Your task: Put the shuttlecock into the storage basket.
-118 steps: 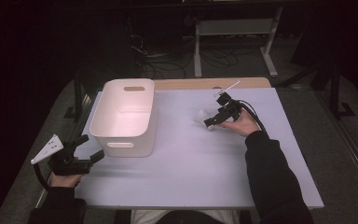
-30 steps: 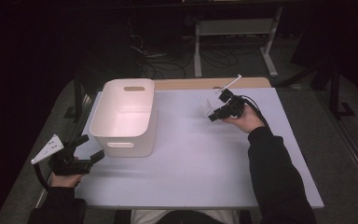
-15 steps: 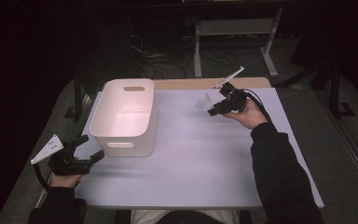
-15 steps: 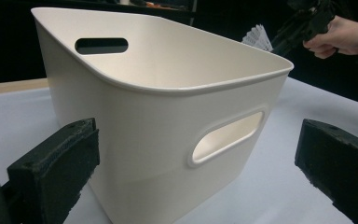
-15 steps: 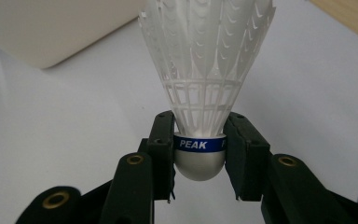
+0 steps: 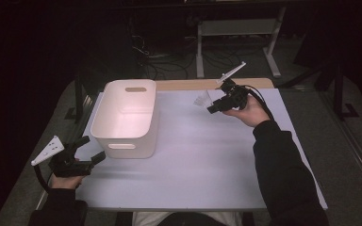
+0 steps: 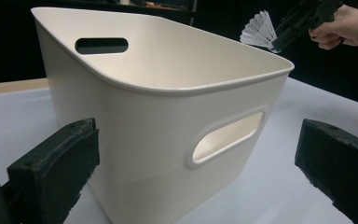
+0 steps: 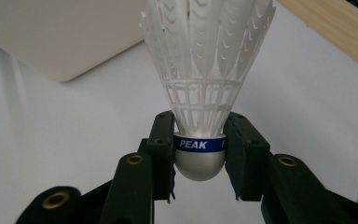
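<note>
— What's on the white table?
— A cream bin. Right tool grips a shuttlecock above the table; left tool gapes beside the bin.

A tub stands on the left half of the table. A shuttlecock is to its right, above the table's far side. The left gripper sits near the tub's front corner.
</note>
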Tool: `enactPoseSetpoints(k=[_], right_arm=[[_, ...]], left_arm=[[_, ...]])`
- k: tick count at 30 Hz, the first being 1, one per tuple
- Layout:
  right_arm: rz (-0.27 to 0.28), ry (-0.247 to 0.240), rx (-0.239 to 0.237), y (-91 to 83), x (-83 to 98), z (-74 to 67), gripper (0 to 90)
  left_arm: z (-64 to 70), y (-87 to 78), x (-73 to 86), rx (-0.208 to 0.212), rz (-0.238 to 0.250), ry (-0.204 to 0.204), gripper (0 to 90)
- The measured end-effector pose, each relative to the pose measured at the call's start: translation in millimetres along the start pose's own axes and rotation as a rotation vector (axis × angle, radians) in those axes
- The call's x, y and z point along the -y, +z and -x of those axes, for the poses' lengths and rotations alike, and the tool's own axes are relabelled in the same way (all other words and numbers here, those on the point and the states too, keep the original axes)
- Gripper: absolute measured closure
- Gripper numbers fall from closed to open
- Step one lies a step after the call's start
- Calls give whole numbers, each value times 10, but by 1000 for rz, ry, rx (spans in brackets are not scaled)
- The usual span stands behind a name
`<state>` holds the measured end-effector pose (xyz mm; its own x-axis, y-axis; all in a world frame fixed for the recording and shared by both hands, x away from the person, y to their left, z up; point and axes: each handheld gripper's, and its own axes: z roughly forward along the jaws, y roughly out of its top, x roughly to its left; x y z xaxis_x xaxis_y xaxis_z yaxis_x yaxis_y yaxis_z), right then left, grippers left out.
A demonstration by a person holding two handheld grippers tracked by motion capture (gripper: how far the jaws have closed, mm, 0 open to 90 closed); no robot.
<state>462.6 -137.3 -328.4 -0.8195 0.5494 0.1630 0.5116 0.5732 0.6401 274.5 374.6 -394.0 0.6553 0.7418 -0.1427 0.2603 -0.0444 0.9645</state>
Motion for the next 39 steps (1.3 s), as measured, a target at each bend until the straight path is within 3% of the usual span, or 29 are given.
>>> enactPoseSetpoints(k=[23,39], right_arm=[[37,-50,-13,-155,-312,-176,642],[48,-127,-36,-180,-676,-474,642]], left_arm=[[-3,0,-1,1,1,0,0],[-1,-3,-3,2,3,1,0]])
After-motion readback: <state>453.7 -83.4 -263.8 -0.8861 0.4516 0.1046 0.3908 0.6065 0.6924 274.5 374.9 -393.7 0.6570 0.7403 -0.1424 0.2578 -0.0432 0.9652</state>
